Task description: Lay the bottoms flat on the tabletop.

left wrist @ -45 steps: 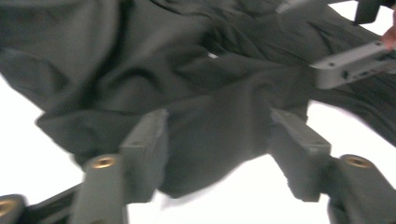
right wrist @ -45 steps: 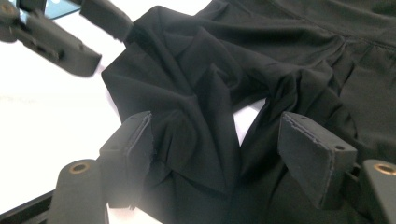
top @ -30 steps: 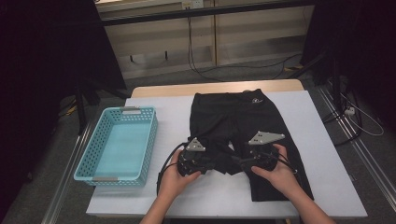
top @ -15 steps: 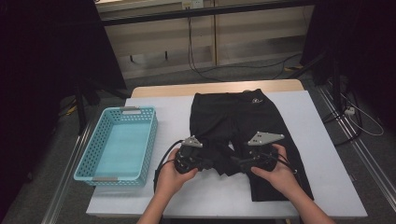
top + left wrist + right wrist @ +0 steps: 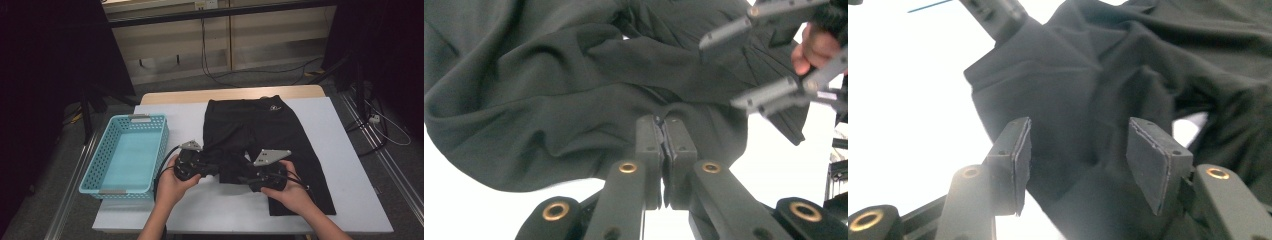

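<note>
While pinching a fold at the near left leg of the black fabric shorts point(image 5: 260, 125) in the left claw point(image 5: 666, 135), lifts that leg clear of the white table point(image 5: 350, 150) and carries it inward. Compared with a second ago, shows the left claw's jaws, then a little apart, now pressed fully together on the cloth, and the leg, then flat and spread toward the near edge, now bunched into a dark heap between the two hands. Leaves the rest of the shorts lying on the table, waistband at the far side and right leg flat. Keeps the right claw point(image 5: 1078, 145) just beside the left one, half open, with its jaws just now closing in on a ridge of the same gathered fabric; no pad point(image 5: 1020, 150) presses on it yet, so no grip there. Reads as the start of a fold or a gather-up: one corner secured, the second grasp about to follow. Calls next for closing the right claw on the cloth before any further lift, lest the fabric sag from a single pinch. Leaves the light-blue perforated plastic basket point(image 5: 92, 165) standing at the table's left, well apart from the shorts.
</note>
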### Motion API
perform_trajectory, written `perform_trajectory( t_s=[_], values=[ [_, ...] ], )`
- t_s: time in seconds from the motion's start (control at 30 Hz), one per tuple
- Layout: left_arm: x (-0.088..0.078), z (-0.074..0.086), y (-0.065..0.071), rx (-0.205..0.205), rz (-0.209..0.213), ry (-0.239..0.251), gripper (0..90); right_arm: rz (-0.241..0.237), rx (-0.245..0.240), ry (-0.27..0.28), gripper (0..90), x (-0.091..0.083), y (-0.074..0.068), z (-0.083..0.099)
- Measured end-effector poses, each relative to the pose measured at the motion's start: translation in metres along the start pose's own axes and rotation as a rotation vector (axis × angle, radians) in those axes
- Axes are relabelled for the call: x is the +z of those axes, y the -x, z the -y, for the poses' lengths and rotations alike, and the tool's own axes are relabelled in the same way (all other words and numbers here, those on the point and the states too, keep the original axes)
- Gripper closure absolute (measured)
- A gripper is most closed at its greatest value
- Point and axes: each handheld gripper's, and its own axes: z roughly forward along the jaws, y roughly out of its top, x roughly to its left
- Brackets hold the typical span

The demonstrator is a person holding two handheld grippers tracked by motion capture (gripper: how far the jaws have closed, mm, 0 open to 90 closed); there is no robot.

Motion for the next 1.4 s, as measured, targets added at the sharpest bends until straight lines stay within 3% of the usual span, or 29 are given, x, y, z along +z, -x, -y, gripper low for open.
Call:
perform_trajectory(
  t_s=[0.3,0.4,0.5,0.53,0.63,0.73,0.83,1.0,1.23,1.4],
  values=[
    [0.002,0.002,-0.007,-0.046,-0.01,0.002,86.8,-0.045,-0.03,-0.027,36.3,0.012,-0.014,0.001],
    [0.002,0.003,-0.01,-0.054,-0.01,0.005,86.8,-0.017,-0.051,-0.046,37.1,0.017,-0.016,0.001],
    [0.001,0.004,-0.011,-0.054,-0.017,0.009,85.6,0.036,-0.081,-0.059,51.1,0.021,-0.013,0.001],
    [0.001,0.004,-0.012,-0.053,-0.02,0.008,83.9,0.06,-0.066,-0.049,51.6,0.02,-0.01,0.001],
    [0.0,0.005,-0.012,-0.054,-0.03,0.019,74.2,0.086,-0.026,-0.017,67.8,0.016,0.0,0.0],
    [0.001,0.004,-0.011,-0.034,-0.049,0.039,62.4,0.09,0.015,0.0,80.7,0.013,0.009,0.001],
    [0.002,0.002,-0.005,-0.022,-0.04,0.052,54.8,0.102,0.057,0.01,82.4,0.012,0.016,0.001],
    [0.003,-0.004,0.008,0.047,-0.067,0.078,40.6,0.123,0.086,-0.001,81.4,0.015,0.022,0.002],
    [0.014,-0.002,0.021,0.092,-0.051,0.037,45.3,0.171,0.127,0.007,80.5,0.015,0.029,0.002],
    [0.034,0.005,0.026,0.139,-0.065,-0.043,53.5,0.163,0.134,0.008,79.0,0.016,0.03,0.003]
  ],
)
